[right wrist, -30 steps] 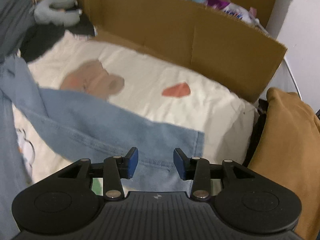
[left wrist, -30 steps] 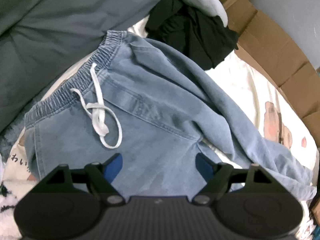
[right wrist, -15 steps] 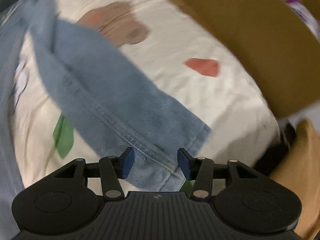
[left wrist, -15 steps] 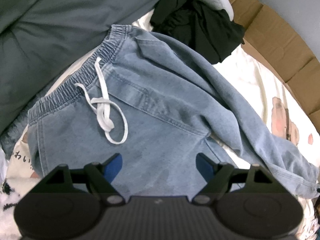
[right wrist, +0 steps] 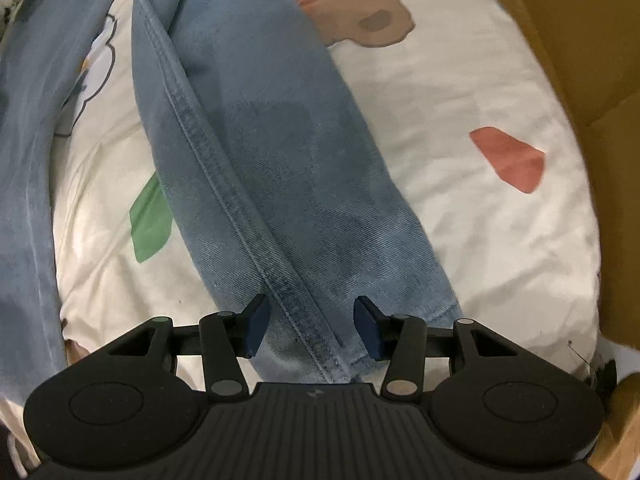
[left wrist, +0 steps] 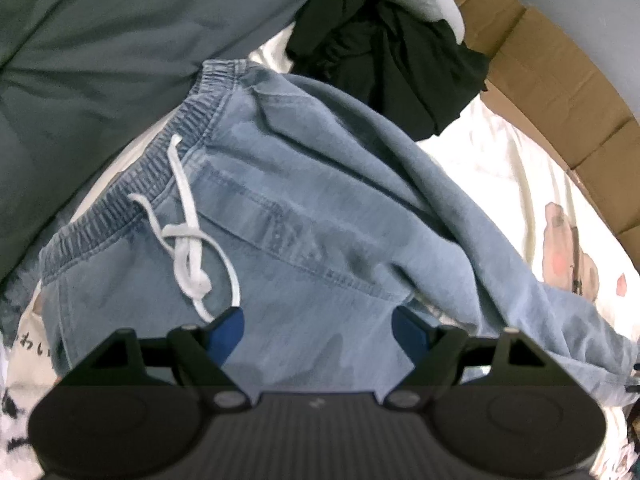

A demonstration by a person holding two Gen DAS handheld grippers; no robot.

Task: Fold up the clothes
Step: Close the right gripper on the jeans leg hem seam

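The landmark here is the pair of light blue jeans [left wrist: 320, 216], which lies spread on a cream sheet [right wrist: 460, 208] with cartoon prints.

In the left wrist view, the left gripper [left wrist: 318, 326] hovers over the upper part of the jeans with its jaws wide apart and nothing between them. The blue pad of one finger [left wrist: 228, 328] is just beside the lower loop of the white drawstring [left wrist: 188, 236], but I cannot tell if it touches the cloth. The drawstring is tied in a loose bow under the elastic waistband [left wrist: 132, 184]. Beyond the waistband there is a grey-green blanket [left wrist: 100, 60]. Past the far corner of the jeans lies a black garment [left wrist: 384, 60], and behind it stand brown cardboard panels [left wrist: 560, 92].

In the right wrist view, the right gripper [right wrist: 312, 326] is at the hem end of one jeans leg [right wrist: 256, 152]. Its jaws are open and stand on both sides of the leg seam, with the cloth between them but not pinched. The leg runs away from the gripper over the sheet. Next to the leg are a green patch [right wrist: 152, 216], a red patch [right wrist: 510, 160] and, further away, a brown bear print [right wrist: 360, 12]. A cardboard wall [right wrist: 580, 40] borders the sheet beyond the red patch.
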